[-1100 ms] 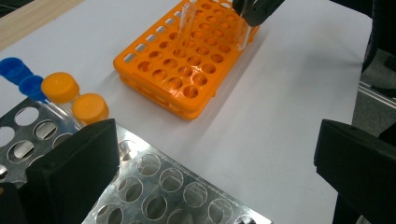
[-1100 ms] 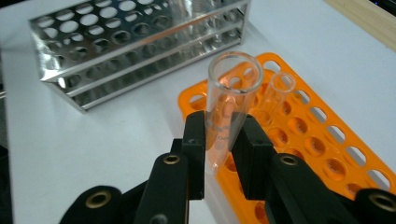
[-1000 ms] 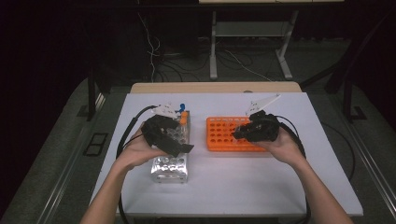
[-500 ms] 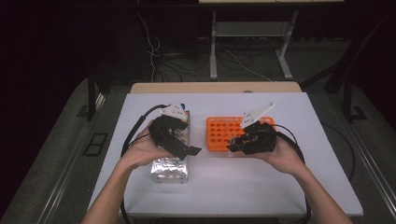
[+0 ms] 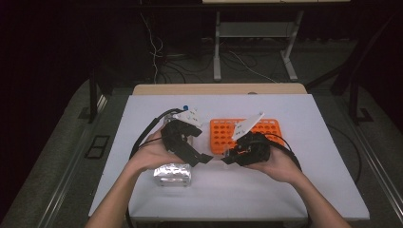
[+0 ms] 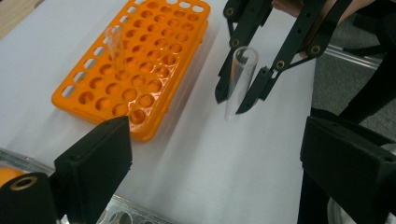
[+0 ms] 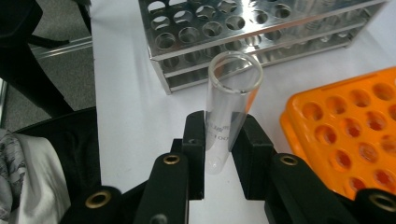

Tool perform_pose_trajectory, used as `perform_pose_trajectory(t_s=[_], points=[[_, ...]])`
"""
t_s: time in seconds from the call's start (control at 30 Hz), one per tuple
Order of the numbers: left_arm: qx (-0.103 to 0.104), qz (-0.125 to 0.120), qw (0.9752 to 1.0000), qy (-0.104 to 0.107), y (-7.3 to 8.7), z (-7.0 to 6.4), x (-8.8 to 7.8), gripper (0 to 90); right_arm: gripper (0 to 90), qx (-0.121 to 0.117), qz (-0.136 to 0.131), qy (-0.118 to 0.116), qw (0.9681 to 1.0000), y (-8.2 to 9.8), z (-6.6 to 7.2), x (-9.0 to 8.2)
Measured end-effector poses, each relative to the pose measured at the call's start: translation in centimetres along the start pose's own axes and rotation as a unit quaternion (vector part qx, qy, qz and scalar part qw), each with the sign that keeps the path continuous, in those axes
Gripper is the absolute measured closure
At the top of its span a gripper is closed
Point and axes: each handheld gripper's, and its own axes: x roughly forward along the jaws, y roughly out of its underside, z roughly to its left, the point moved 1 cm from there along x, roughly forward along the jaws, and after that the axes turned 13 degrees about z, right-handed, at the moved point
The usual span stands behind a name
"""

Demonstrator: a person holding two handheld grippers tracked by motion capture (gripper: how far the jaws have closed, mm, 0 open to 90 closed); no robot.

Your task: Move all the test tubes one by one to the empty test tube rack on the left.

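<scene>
Between right tool point(image 7: 223, 158) pads, glass tube point(image 7: 229, 107), upright

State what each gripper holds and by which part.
Right gripper clamps a clear test tube around its lower half. Left gripper is open, holding nothing.

On the table point(image 5: 294, 190), the plastic rack point(image 5: 223, 137) sits toward the far side, right of centre, with one tube point(image 6: 114, 44) standing in it. The metal rack point(image 5: 172, 174) lies to its left and nearer the person. Between the two racks, above the tabletop, the right gripper point(image 7: 223, 154) clamps a test tube point(image 7: 229, 112); the left gripper point(image 5: 202, 159) hangs just left of it, over the metal rack
</scene>
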Motion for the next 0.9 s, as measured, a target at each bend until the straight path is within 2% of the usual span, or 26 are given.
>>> perform_pose_trajectory(t_s=[0.37, 0.63, 0.9], points=[[0.033, 0.029, 0.9988, 0.022, -0.9, -0.8, 1.0, 19.2, 74.8, -0.022, 0.01, -0.013, 0.9996, -1.1, 1.1, 1.6], [0.069, 0.059, 0.9948, 0.045, -1.0, -1.0, 2.0, 37.4, 74.8, -0.038, 0.016, -0.022, 0.9989, -1.7, 2.0, 2.4], [0.078, 0.067, 0.9935, 0.05, -0.9, -1.2, 2.2, 61.0, 74.8, -0.052, 0.012, -0.022, 0.9983, -2.0, 2.4, 2.8]])
